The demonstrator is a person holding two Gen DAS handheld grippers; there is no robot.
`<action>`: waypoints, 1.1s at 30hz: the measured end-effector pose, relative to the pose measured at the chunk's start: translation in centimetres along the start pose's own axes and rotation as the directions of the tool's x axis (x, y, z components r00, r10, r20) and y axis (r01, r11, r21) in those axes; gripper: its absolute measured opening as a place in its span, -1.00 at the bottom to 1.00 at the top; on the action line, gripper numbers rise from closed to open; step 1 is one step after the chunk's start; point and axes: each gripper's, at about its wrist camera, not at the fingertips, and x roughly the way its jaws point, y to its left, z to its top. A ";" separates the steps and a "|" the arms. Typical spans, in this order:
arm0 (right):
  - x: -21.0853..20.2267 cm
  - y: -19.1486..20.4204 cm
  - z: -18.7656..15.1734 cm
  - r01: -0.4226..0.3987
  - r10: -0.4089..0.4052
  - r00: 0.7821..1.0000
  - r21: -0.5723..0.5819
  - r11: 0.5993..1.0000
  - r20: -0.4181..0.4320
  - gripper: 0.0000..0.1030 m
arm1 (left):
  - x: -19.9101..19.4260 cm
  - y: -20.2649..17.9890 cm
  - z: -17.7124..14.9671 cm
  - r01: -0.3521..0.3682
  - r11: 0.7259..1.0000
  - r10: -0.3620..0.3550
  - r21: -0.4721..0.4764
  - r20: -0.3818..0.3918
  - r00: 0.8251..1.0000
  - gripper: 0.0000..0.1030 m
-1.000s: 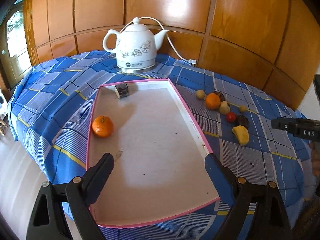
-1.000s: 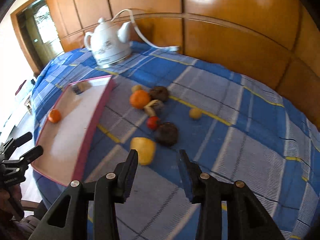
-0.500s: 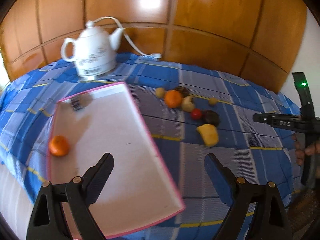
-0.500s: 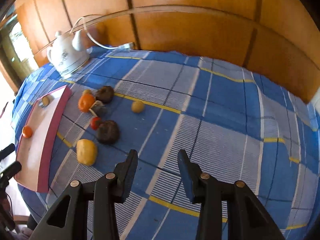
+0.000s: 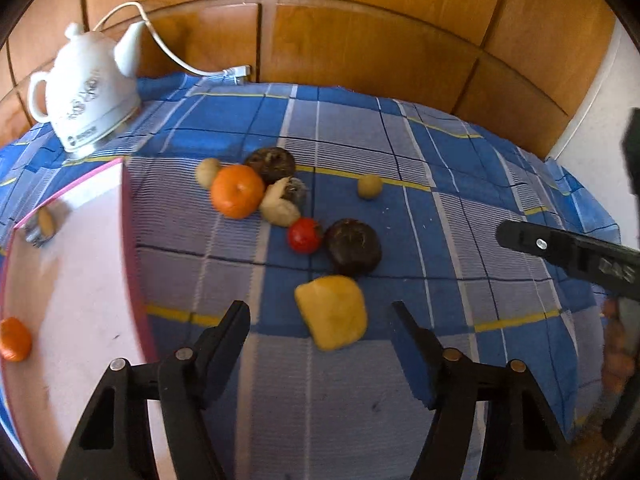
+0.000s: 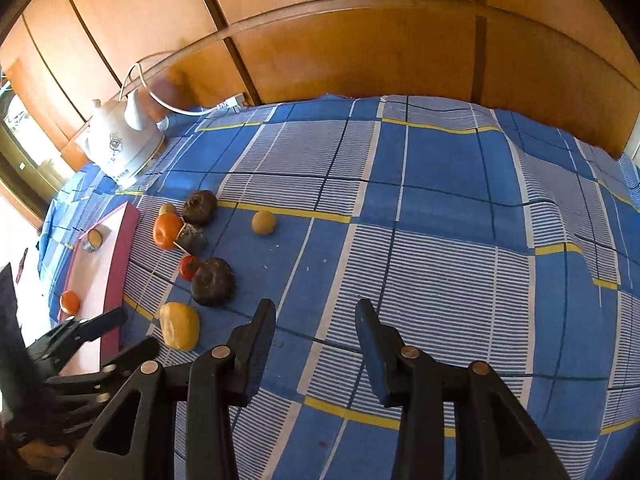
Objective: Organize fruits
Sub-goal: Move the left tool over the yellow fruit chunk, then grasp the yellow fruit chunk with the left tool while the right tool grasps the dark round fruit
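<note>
One yellow fruit [image 5: 332,312] lies on the blue checked cloth [image 5: 440,184] of the counter, nearest of the loose pile and just ahead of the left claw [image 5: 320,320], roughly centred between its two tips but not yet touched by either. That claw's jaws have just been closing in and stand part open with the fruit in the gap. The fruit looks blocky and smooth-skinned, probably light and a little soft, so I would take it across its flatter sides, gently, since a hard squeeze might bruise it or squirt it out. A dark round fruit [image 5: 352,246] sits just behind it, close enough to be nudged. The pink-rimmed tray [image 5: 132,256] lies to its left, already holding a small orange [image 5: 14,338]. The right claw [image 6: 316,316] hovers narrow and empty over bare cloth, well apart from the fruit.
</note>
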 end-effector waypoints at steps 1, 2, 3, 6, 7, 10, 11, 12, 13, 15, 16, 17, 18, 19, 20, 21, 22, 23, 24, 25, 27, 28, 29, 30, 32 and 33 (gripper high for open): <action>0.0 0.0 0.0 -0.003 0.003 1.000 -0.001 1.000 0.001 -0.19 | 0.6 -0.1 0.2 0.000 1.000 0.000 -0.001 -0.009 1.000 0.37; -0.1 0.1 0.1 -0.009 0.009 1.000 -0.002 1.000 0.002 -0.18 | 1.3 -0.3 0.3 0.002 1.000 -0.002 -0.002 -0.020 1.000 0.37; -0.1 0.2 0.1 -0.009 0.010 1.000 -0.004 1.000 0.004 -0.18 | 2.3 -0.5 0.3 0.003 1.000 -0.002 0.001 -0.038 0.999 0.34; -0.1 0.3 0.1 0.001 -0.001 1.000 -0.013 1.000 0.005 -0.18 | 3.2 -0.7 -0.5 0.023 1.000 -0.022 0.022 -0.041 0.999 -0.25; -0.1 0.3 0.0 0.005 -0.005 1.000 -0.017 1.000 0.005 -0.18 | 2.9 -0.8 -0.7 0.026 0.999 -0.025 0.034 -0.039 0.999 -0.30; 0.1 0.4 0.0 -0.002 0.001 1.000 -0.022 1.000 -0.002 -0.18 | 1.7 -1.0 -2.1 0.044 0.998 -0.044 0.049 -0.011 0.999 -0.33; 0.2 0.6 -0.1 -0.004 0.004 1.000 -0.027 1.000 -0.011 -0.18 | 1.6 -1.1 -2.7 0.041 0.997 -0.041 0.066 -0.005 0.999 -0.33; 0.4 0.7 -0.2 -0.006 0.006 1.000 -0.032 0.999 -0.017 -0.18 | 1.5 -1.2 -3.4 0.045 0.996 -0.045 0.077 -0.006 0.999 -0.33; 0.5 0.8 -0.3 -0.007 0.006 1.000 -0.037 0.999 -0.022 -0.18 | 1.3 -1.1 -4.0 0.047 0.995 -0.048 0.086 0.014 0.999 -0.34; 0.8 1.0 -0.5 -0.008 0.006 0.999 -0.051 0.999 -0.034 -0.19 | 1.3 -1.6 -4.9 0.028 0.991 -0.033 0.131 0.038 0.999 -0.34; 0.9 1.2 -0.6 -0.012 0.010 0.999 -0.057 0.998 -0.040 -0.18 | 1.3 -1.8 -5.1 0.022 0.989 -0.029 0.144 0.050 0.998 -0.34; 1.1 1.4 -0.7 -0.021 0.018 0.999 -0.066 0.998 -0.050 -0.18 | 1.4 -1.9 -5.2 0.020 0.988 -0.029 0.150 0.058 0.998 -0.34; 1.2 1.6 -0.9 -0.029 0.025 0.998 -0.072 0.997 -0.055 -0.19 | 1.3 -1.7 -5.3 0.026 0.989 -0.035 0.147 0.062 0.997 -0.33; 1.3 1.9 -1.0 -0.038 0.033 0.998 -0.083 0.996 -0.060 -0.19 | 1.3 -1.6 -5.2 0.032 0.989 -0.041 0.141 0.063 0.997 -0.33; 1.4 2.2 -1.1 -0.048 0.042 0.997 -0.094 0.994 -0.064 -0.19 | 1.3 -1.4 -5.2 0.037 0.990 -0.046 0.137 0.065 0.997 -0.33; 1.5 2.5 -1.3 -0.064 0.056 0.996 -0.105 0.992 -0.072 -0.19 | 1.4 -1.3 -5.2 0.039 0.990 -0.050 0.138 0.071 0.996 -0.33; 1.5 2.9 -1.3 -0.082 0.073 0.994 -0.114 0.990 -0.080 -0.19 | 1.3 -1.3 -5.3 0.040 0.989 -0.052 0.143 0.078 0.996 -0.33; 1.6 3.2 -1.3 -0.096 0.086 0.993 -0.122 0.988 -0.087 -0.19 | 1.3 -1.3 -5.3 0.040 0.988 -0.053 0.147 0.085 0.995 -0.33; 1.8 3.8 -1.2 -0.117 0.104 0.990 -0.141 0.983 -0.096 -0.19 | 1.3 -1.3 -5.4 0.042 0.988 -0.055 0.148 0.090 0.994 -0.33; 1.9 4.3 -1.1 -0.127 0.112 0.989 -0.157 0.979 -0.101 -0.18 | 1.3 -1.3 -5.4 0.044 0.988 -0.058 0.146 0.093 0.994 -0.33; 2.1 5.8 -0.7 -0.165 0.144 0.984 -0.210 0.964 -0.109 -0.18 | 1.3 -1.1 -5.5 0.053 0.988 -0.067 0.142 0.095 0.993 -0.33; 2.4 6.5 -0.4 -0.173 0.150 0.982 -0.236 0.956 -0.113 -0.08 | 1.3 -1.1 -5.5 0.056 0.988 -0.070 0.143 0.096 0.993 -0.33; 2.9 7.4 0.0 -0.171 0.143 0.982 -0.269 0.948 -0.123 0.00 | 1.2 -1.1 -5.6 0.058 0.988 -0.073 0.144 0.099 0.992 -0.33; 3.3 8.1 0.3 -0.169 0.137 0.982 -0.288 0.943 -0.128 0.12 | 1.2 -1.1 -5.7 0.060 0.987 -0.075 0.146 0.103 0.992 -0.33; 4.4 9.1 1.0 -0.168 0.127 0.981 -0.322 0.932 -0.144 0.18 | 1.2 -1.1 -5.9 0.061 0.987 -0.077 0.148 0.110 0.991 -0.33; 5.1 9.7 1.3 -0.168 0.120 0.980 -0.342 0.925 -0.157 0.18 | 1.2 -1.1 -5.9 0.062 0.987 -0.079 0.149 0.113 0.990 -0.33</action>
